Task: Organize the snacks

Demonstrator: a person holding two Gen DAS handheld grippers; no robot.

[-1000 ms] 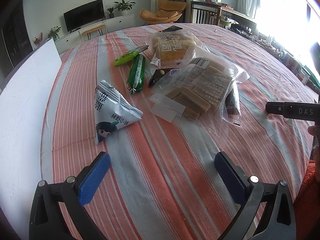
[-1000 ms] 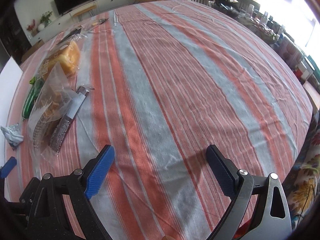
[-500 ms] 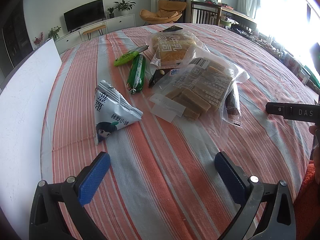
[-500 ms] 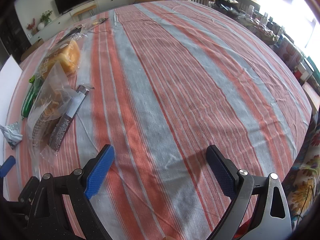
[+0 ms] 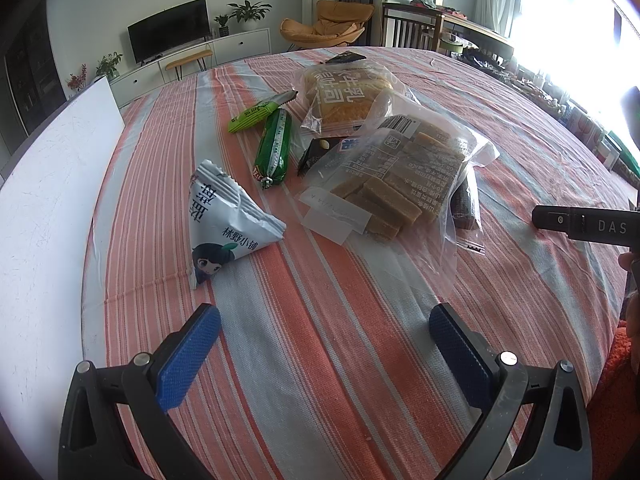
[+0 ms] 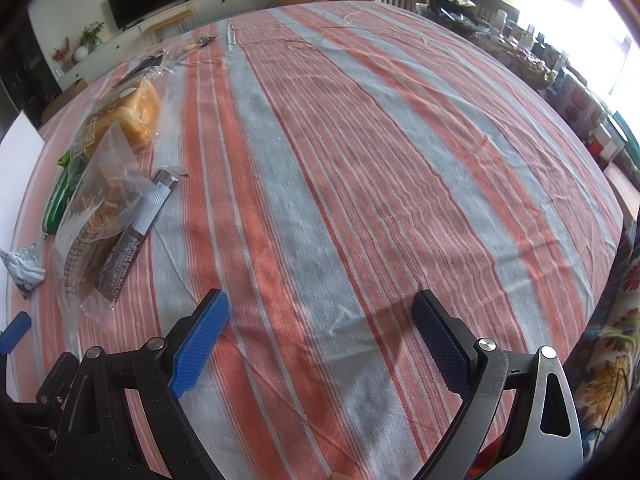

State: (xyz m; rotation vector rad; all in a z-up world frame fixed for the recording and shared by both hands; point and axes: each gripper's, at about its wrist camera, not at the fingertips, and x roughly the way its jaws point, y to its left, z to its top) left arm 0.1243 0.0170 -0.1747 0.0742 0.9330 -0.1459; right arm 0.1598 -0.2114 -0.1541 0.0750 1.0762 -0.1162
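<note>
Right now my left gripper [image 5: 324, 340] and right gripper [image 6: 320, 332] both gape wide over the striped tablecloth [image 6: 340, 160], holding nothing. Ahead of the left lie the snacks [image 5: 384, 184], a white board [image 5: 44, 200] beside them; farther off, a television [image 5: 170, 28] and orange chair [image 5: 328, 20].

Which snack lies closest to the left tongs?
The white triangular packet with a cartoon face, just ahead of the left tongs; the other snacks lie farther off.

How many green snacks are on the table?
2. A green sausage-shaped snack lies left of the clear bag of brown bars; a lime-green wrapper lies just beyond it. Others may hide under bags.
</note>
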